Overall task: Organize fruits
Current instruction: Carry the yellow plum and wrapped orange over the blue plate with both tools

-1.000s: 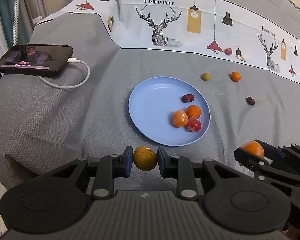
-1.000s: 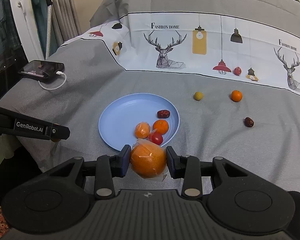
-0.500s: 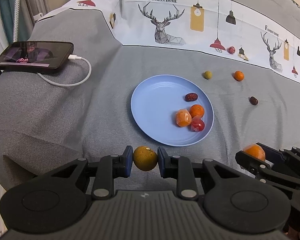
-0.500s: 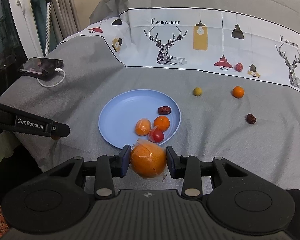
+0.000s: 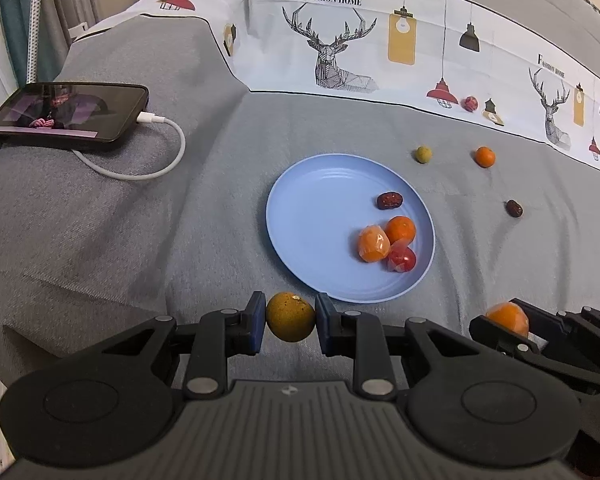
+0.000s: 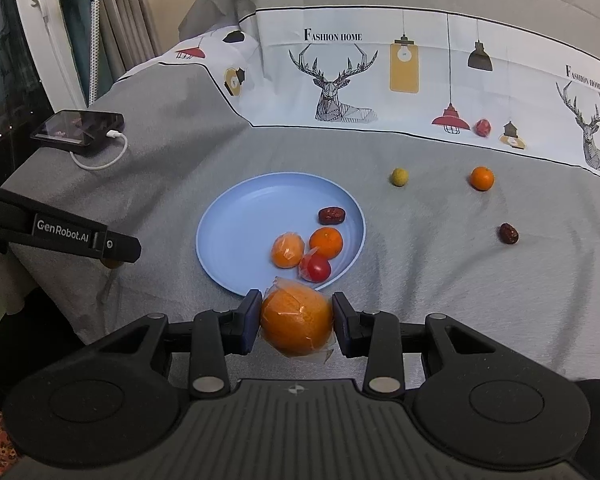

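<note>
A light blue plate [image 5: 320, 216] [image 6: 244, 216] lies on the grey bedcover. On it are a wrapped orange [image 5: 373, 244], a small orange [image 5: 401, 229], a wrapped red fruit [image 5: 402, 259] and a dark date [image 5: 389, 200]. My left gripper [image 5: 290, 318] is shut on a brownish-green round fruit [image 5: 290, 317], just short of the plate's near rim. My right gripper [image 6: 296, 320] is shut on a large plastic-wrapped orange [image 6: 297, 320], also at the near rim; it shows at the right in the left wrist view [image 5: 508, 318].
Loose on the cover beyond the plate lie a small green fruit [image 5: 423, 154], a small orange [image 5: 484, 157], a date [image 5: 514, 208] and a red fruit [image 5: 470, 103]. A phone [image 5: 68, 115] with a white cable [image 5: 156, 160] lies at the far left near the bed's edge.
Both grippers have moved slightly forward towards the plate, each still holding its fruit. The fruits on the plate and cover have not moved.
</note>
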Action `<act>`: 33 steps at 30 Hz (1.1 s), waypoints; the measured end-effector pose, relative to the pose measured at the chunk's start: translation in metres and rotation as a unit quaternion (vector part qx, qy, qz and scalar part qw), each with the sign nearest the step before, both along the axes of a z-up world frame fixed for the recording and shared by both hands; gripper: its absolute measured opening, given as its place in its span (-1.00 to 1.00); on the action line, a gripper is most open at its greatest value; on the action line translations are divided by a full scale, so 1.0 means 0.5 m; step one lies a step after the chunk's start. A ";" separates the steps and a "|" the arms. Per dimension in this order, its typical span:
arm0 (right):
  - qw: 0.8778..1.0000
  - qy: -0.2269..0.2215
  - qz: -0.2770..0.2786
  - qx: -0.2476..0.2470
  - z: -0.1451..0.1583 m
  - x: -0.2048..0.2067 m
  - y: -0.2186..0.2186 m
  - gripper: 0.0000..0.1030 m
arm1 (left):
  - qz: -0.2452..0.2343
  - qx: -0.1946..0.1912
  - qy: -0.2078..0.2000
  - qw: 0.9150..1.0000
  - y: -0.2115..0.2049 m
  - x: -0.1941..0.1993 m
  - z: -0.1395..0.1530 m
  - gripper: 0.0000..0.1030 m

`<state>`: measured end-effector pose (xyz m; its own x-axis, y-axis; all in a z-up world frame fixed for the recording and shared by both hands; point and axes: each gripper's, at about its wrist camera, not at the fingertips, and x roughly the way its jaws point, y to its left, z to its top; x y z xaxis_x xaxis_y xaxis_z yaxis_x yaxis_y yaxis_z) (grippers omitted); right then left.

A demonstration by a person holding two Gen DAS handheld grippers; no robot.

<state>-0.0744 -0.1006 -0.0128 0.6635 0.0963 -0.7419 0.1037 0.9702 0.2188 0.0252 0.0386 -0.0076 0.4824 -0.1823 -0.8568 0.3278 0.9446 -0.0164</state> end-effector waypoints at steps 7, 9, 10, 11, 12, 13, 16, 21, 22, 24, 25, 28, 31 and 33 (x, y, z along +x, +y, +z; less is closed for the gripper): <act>1.000 0.004 0.001 0.000 -0.005 0.014 0.000 -0.23 | 0.002 0.003 0.002 1.000 -0.003 0.014 -0.006 -0.44; 1.000 0.005 0.001 0.000 -0.007 0.020 0.000 -0.23 | 0.002 0.003 0.004 1.000 -0.004 0.019 -0.007 -0.44; 1.000 0.006 0.001 0.000 -0.009 0.021 0.000 -0.23 | 0.002 0.004 0.004 1.000 -0.005 0.022 -0.008 -0.44; 1.000 0.007 0.001 0.001 -0.010 0.023 0.000 -0.23 | 0.002 0.004 0.004 1.000 -0.005 0.025 -0.009 -0.44; 1.000 0.008 0.002 0.001 -0.012 0.026 0.000 -0.23 | 0.003 0.005 0.005 1.000 -0.006 0.028 -0.010 -0.44; 1.000 0.009 0.002 0.001 -0.014 0.029 0.000 -0.23 | 0.003 0.005 0.006 1.000 -0.006 0.032 -0.011 -0.44; 1.000 0.012 0.002 0.002 -0.020 0.038 0.000 -0.23 | 0.003 0.007 0.008 1.000 -0.011 0.043 -0.016 -0.44; 1.000 0.011 0.004 0.002 -0.029 0.065 0.000 -0.23 | -0.003 0.010 0.010 1.000 -0.024 0.066 -0.024 -0.44; 1.000 0.011 0.005 0.002 -0.030 0.071 0.000 -0.23 | -0.004 0.010 0.010 1.000 -0.028 0.071 -0.025 -0.44; 1.000 0.009 0.005 0.000 -0.035 0.084 0.000 -0.23 | -0.008 0.013 0.011 1.000 -0.037 0.084 -0.030 -0.44; 1.000 0.008 0.005 0.000 -0.037 0.091 0.000 -0.23 | -0.010 0.014 0.012 1.000 -0.042 0.091 -0.032 -0.44; 1.000 0.009 0.006 -0.002 -0.048 0.111 -0.003 -0.23 | -0.013 0.017 0.015 1.000 -0.056 0.110 -0.043 -0.44; 1.000 0.010 0.011 -0.003 -0.060 0.134 -0.003 -0.23 | -0.017 0.022 0.020 0.999 -0.069 0.134 -0.057 -0.44; 1.000 0.009 0.017 -0.004 -0.068 0.148 -0.002 -0.23 | -0.020 0.026 0.024 0.999 -0.079 0.150 -0.066 -0.44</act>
<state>-0.0003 -0.1015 -0.0467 0.6464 0.1130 -0.7546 0.0750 0.9748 0.2102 0.1000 -0.0008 -0.0407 0.4333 -0.1548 -0.8878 0.3654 0.9307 0.0160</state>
